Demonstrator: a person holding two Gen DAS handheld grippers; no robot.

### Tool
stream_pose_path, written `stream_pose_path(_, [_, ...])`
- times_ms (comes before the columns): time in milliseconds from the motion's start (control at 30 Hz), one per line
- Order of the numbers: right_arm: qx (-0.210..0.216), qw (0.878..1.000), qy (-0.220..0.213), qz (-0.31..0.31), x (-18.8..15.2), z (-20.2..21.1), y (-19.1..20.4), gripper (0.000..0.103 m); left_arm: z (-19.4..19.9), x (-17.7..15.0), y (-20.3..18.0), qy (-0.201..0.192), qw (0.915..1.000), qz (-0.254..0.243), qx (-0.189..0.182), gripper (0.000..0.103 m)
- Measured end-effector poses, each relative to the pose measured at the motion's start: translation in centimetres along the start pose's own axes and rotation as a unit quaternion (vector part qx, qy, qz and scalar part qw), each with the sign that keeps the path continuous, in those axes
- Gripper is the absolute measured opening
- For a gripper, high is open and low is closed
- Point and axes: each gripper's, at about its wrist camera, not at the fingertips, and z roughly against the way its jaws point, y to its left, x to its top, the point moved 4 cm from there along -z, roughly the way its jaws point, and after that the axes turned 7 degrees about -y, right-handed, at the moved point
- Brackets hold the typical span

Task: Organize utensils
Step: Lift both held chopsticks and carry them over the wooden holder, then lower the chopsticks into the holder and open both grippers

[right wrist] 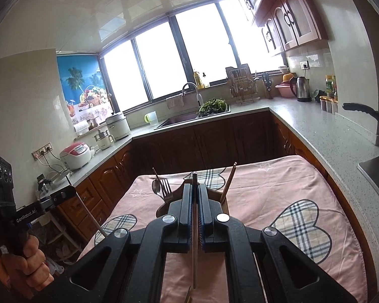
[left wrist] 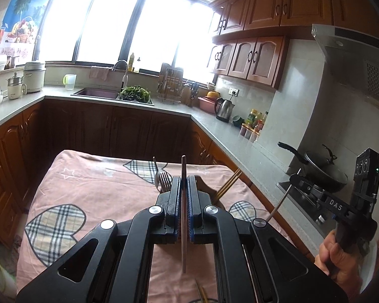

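Note:
My left gripper (left wrist: pixel 184 179) is shut on a brown wooden chopstick (left wrist: pixel 183 214) that runs along the jaws, above the pink cloth. My right gripper (right wrist: pixel 194 188) is shut on a thin metal chopstick (right wrist: pixel 194 240). Behind both grippers stands a wooden utensil holder (right wrist: pixel 211 192), mostly hidden. A spoon (left wrist: pixel 156 174) and fork (left wrist: pixel 165 178) stand in its left side; wooden chopsticks (left wrist: pixel 227 184) lean in its right side. In the right wrist view I see the spoon (right wrist: pixel 156 185), fork (right wrist: pixel 166 186) and one wooden chopstick (right wrist: pixel 229 181). More chopstick tips (left wrist: pixel 200 290) lie on the cloth below.
The table carries a pink cloth with plaid hearts (left wrist: pixel 88 192). Wooden cabinets and a grey countertop (left wrist: pixel 227 131) surround it. A wok (left wrist: pixel 323 166) sits on the stove at right. The sink (left wrist: pixel 101 93), kettle (left wrist: pixel 223 109) and rice cookers (right wrist: pixel 75 155) stand on the counter.

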Motion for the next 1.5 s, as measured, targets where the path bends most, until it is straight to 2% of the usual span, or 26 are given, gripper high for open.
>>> stream_pose_path(267, [-0.010, 0.999, -0.039, -0.002, 4.3, -3.7, -0.9, 0.004, -4.8, 3.9, 0.7, -0.029, 0.9995, 0.014, 0.006, 0.004])
stream_pose_path(467, [-0.020, 0.998, -0.056, -0.008, 5.5, -6.9, -2.6, 0.004, -8.5, 4.6, 2.4, -0.042, 0.9981, 0.041, 0.018, 0.004])
stream_pose_path(767, [-0.027, 0.999, -0.035, -0.031, 1.8, -10.5, -4.7, 0.004, -12.4, 1.4, 4.2, -0.040, 0.9968, 0.056, 0.041, 0.004])
stream_pose_path(1100, [-0.031, 0.999, -0.019, -0.036, -1.8, -11.8, -5.0, 0.004, -14.2, -2.4, 5.1, -0.011, 0.9968, 0.067, 0.043, 0.004])
stream_pose_path(1500, [-0.035, 0.999, 0.003, -0.040, -4.0, -12.6, -4.9, 0.004, -15.6, -4.9, 4.4, 0.017, 0.9981, 0.041, 0.042, 0.004])
